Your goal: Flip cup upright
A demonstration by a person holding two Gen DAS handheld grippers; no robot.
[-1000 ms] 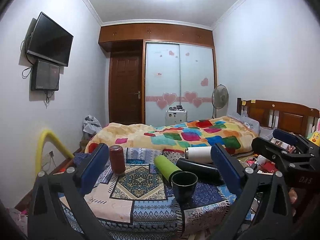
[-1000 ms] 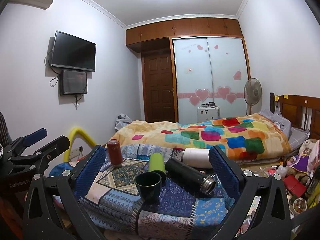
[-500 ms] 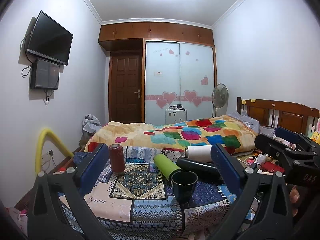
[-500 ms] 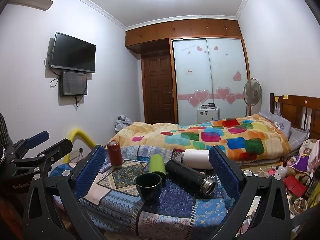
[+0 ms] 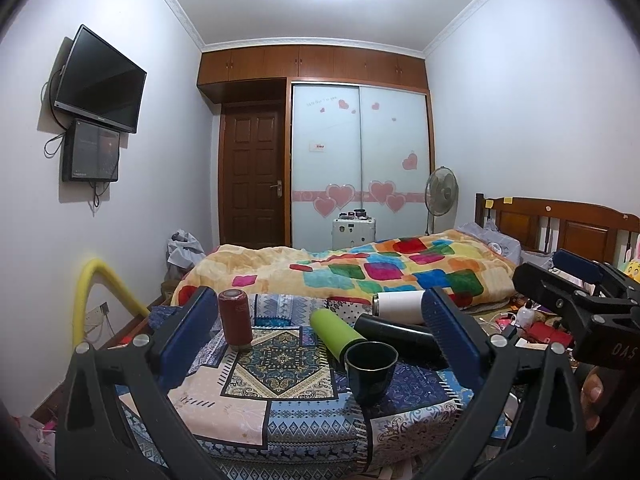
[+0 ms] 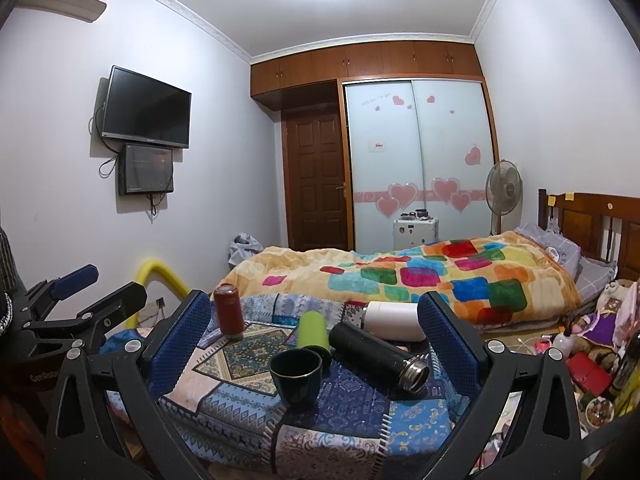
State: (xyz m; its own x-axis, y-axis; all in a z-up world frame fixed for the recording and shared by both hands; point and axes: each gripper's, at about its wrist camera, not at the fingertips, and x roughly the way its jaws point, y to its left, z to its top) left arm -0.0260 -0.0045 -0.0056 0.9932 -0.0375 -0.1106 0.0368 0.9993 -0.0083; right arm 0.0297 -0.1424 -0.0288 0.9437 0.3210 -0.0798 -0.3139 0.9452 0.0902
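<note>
Blue-padded and spread wide, my left gripper (image 5: 320, 336) hangs level above the near edge of the worktop (image 5: 248, 408), fingers pointing toward the bed (image 5: 360, 268), holding nothing. From my right camera I see it at the far left (image 6: 80, 292), jaws apart and well clear of the things on the patchwork cloth.

Going left to right on that cloth: a red bottle (image 5: 235, 319) stands upright at the back left. A green bottle (image 5: 335, 334) lies on its side near the middle. Just in front of it the dark cup (image 5: 371, 370) stands upright, mouth up, touching or nearly touching the green bottle's end. A black flask (image 6: 378, 354) lies tilted beside the cup, steel mouth toward me. A white flask (image 6: 394, 320) lies behind it.

My right gripper (image 6: 316, 340) is also wide apart and empty, held level and low, with the cup (image 6: 296, 374) framed between its fingers but farther out, untouched. In the left view it shows at the right edge (image 5: 576, 292), off to the side of the worktop.
</note>
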